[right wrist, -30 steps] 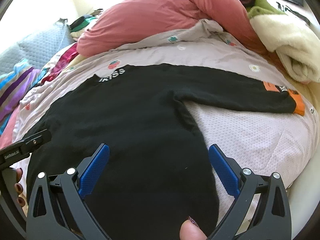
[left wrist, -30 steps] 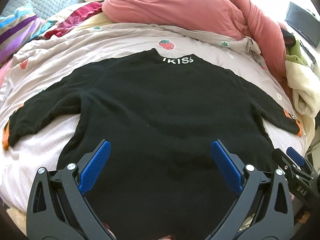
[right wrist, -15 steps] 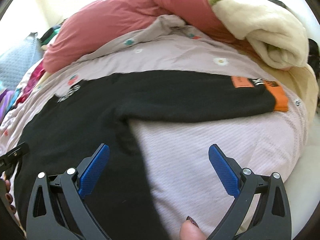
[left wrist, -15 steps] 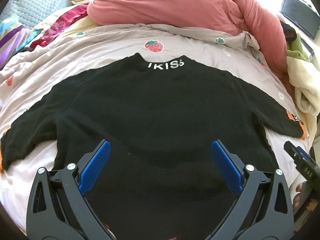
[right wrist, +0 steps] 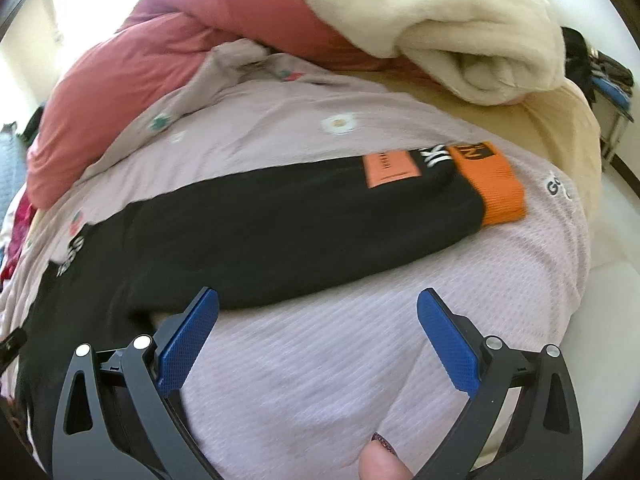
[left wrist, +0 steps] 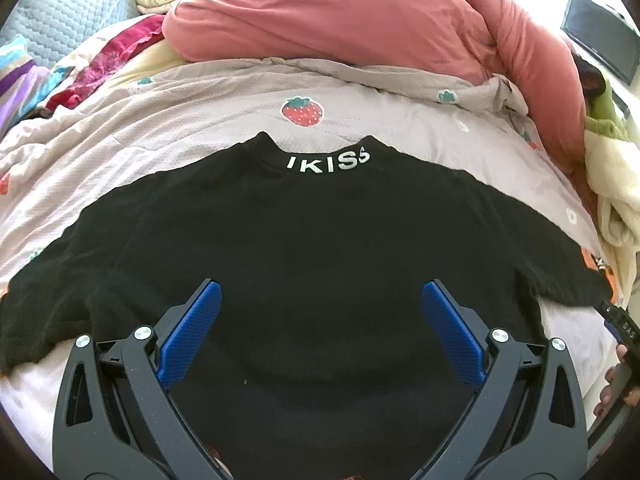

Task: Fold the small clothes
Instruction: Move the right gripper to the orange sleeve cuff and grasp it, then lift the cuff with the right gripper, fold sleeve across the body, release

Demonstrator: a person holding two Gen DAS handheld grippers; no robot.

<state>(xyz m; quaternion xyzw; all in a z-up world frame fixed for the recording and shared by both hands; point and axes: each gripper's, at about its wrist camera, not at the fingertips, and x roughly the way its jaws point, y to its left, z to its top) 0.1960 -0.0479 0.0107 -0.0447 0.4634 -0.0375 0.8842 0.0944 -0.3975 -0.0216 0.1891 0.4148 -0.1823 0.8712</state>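
Note:
A small black sweater lies flat on the bed, its collar with white "IKISS" lettering pointing away and both sleeves spread out. My left gripper hovers open over the sweater's lower body, holding nothing. In the right wrist view the right sleeve stretches to the right and ends in an orange cuff with an orange patch. My right gripper is open and empty over the bedsheet just below that sleeve; its left finger is near the armpit.
A pink duvet is heaped at the back of the bed. A cream fleece blanket sits at the right, near the cuff. Colourful clothes and a quilted pillow lie at the back left. The bed edge drops off at right.
My right gripper has swung to the right, from over the sweater's body to the sheet below the right sleeve and cuff. My left gripper has drifted towards the middle of the sweater.

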